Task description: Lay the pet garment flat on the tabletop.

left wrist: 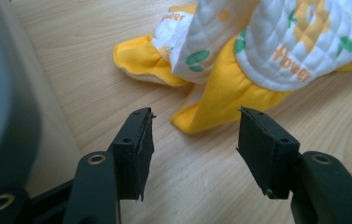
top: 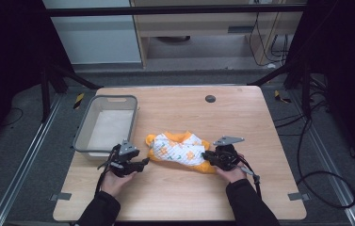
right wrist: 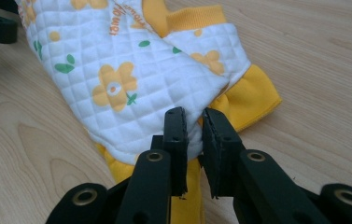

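A small quilted garment (top: pixel 180 150), white with orange flowers and yellow cuffs, lies crumpled on the wooden table (top: pixel 250 122). At its left end my left gripper (top: pixel 142 164) rests low over the wood. In the left gripper view its jaws (left wrist: pixel 195 112) stand open with nothing between them, and a yellow cuff (left wrist: pixel 220 100) of the garment (left wrist: pixel 276 51) lies just ahead. My right gripper (top: pixel 205 156) is at the garment's right end. There its jaws (right wrist: pixel 192 112) are shut on the white quilted edge (right wrist: pixel 117 84), next to a yellow cuff (right wrist: pixel 250 95).
A grey plastic basket (top: pixel 83 136) with a pale lining stands at the table's left, just behind my left gripper; its wall (left wrist: pixel 5 93) is close on the left. A black round cap (top: pixel 210 98) sits near the far edge. Bare wood lies in front of the garment.
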### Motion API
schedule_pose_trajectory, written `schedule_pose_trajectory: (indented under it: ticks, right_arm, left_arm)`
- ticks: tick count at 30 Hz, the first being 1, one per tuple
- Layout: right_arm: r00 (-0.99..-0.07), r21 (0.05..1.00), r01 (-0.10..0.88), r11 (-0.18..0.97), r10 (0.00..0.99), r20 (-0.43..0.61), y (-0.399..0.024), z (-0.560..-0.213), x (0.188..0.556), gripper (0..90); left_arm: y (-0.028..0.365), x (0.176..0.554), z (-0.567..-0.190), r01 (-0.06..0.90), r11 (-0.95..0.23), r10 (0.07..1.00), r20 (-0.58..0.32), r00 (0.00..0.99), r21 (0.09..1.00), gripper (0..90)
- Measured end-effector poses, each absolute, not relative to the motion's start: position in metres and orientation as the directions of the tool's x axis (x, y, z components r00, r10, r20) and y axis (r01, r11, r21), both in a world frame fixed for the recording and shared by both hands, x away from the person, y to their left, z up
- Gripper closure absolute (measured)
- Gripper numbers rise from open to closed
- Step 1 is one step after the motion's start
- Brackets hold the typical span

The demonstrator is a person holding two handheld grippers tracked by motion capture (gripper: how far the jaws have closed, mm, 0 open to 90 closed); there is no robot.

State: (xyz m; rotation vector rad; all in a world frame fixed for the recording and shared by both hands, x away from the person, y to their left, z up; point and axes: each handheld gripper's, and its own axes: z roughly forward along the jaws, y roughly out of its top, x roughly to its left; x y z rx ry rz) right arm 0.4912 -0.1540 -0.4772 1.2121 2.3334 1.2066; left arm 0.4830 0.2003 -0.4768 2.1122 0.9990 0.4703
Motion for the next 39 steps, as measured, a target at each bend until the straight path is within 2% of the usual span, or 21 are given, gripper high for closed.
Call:
schedule_pose_trajectory:
  ticks: [5, 7, 9, 12, 14, 18, 24, 29, 32, 35, 37, 39]
  right_arm:
    - [-0.626, 0.768, 0.557, 0.316, 0.767, 0.139, -0.153, -0.478, 0.491, 79.9]
    - [-0.626, 0.768, 0.558, 0.315, 0.768, 0.14, -0.153, -0.478, 0.491, 80.1]
    - [-0.623, 0.767, 0.562, 0.31, 0.769, 0.145, -0.153, -0.478, 0.492, 80.2]
    - [-0.624, 0.77, 0.556, 0.312, 0.769, 0.139, -0.153, -0.478, 0.492, 80.2]
    - [-0.621, 0.769, 0.561, 0.307, 0.77, 0.145, -0.153, -0.477, 0.491, 79.4]
    - [-0.622, 0.783, 0.549, 0.293, 0.769, 0.148, -0.156, -0.473, 0.489, 72.9]
    - [-0.65, 0.827, 0.473, 0.303, 0.754, 0.096, -0.168, -0.464, 0.473, 55.3]
    - [-0.668, 0.822, 0.469, 0.323, 0.739, 0.091, -0.183, -0.471, 0.459, 49.2]
    - [-0.668, 0.796, 0.487, 0.36, 0.741, 0.074, -0.188, -0.483, 0.456, 50.2]
    - [-0.659, 0.765, 0.523, 0.376, 0.747, 0.084, -0.188, -0.493, 0.459, 55.5]
    - [-0.668, 0.763, 0.516, 0.389, 0.74, 0.075, -0.186, -0.495, 0.46, 61.0]
    - [-0.67, 0.754, 0.523, 0.398, 0.739, 0.074, -0.184, -0.493, 0.46, 72.0]
  left_arm:
    - [0.188, 0.489, -0.485, 0.499, -0.459, 0.755, 0.027, 0.656, 0.735, 48.5]
    - [0.185, 0.49, -0.488, 0.501, -0.467, 0.745, 0.019, 0.667, 0.728, 52.7]
    - [0.184, 0.492, -0.49, 0.505, -0.467, 0.735, 0.002, 0.678, 0.726, 59.4]
    - [0.182, 0.493, -0.491, 0.517, -0.484, 0.719, -0.016, 0.695, 0.705, 76.5]
    - [0.182, 0.492, -0.49, 0.526, -0.485, 0.712, -0.034, 0.701, 0.699, 84.8]
    - [0.18, 0.488, -0.488, 0.529, -0.494, 0.697, -0.049, 0.715, 0.69, 87.1]
    - [0.178, 0.478, -0.482, 0.522, -0.494, 0.676, -0.07, 0.733, 0.695, 87.3]
    - [0.18, 0.47, -0.481, 0.523, -0.496, 0.668, -0.08, 0.74, 0.693, 87.3]
    - [0.179, 0.468, -0.482, 0.528, -0.498, 0.669, -0.082, 0.738, 0.688, 87.3]
    - [0.179, 0.468, -0.483, 0.528, -0.501, 0.667, -0.082, 0.74, 0.686, 87.3]
    - [0.178, 0.466, -0.482, 0.526, -0.503, 0.663, -0.084, 0.744, 0.686, 87.3]
    - [0.178, 0.465, -0.481, 0.524, -0.504, 0.661, -0.084, 0.746, 0.687, 87.3]
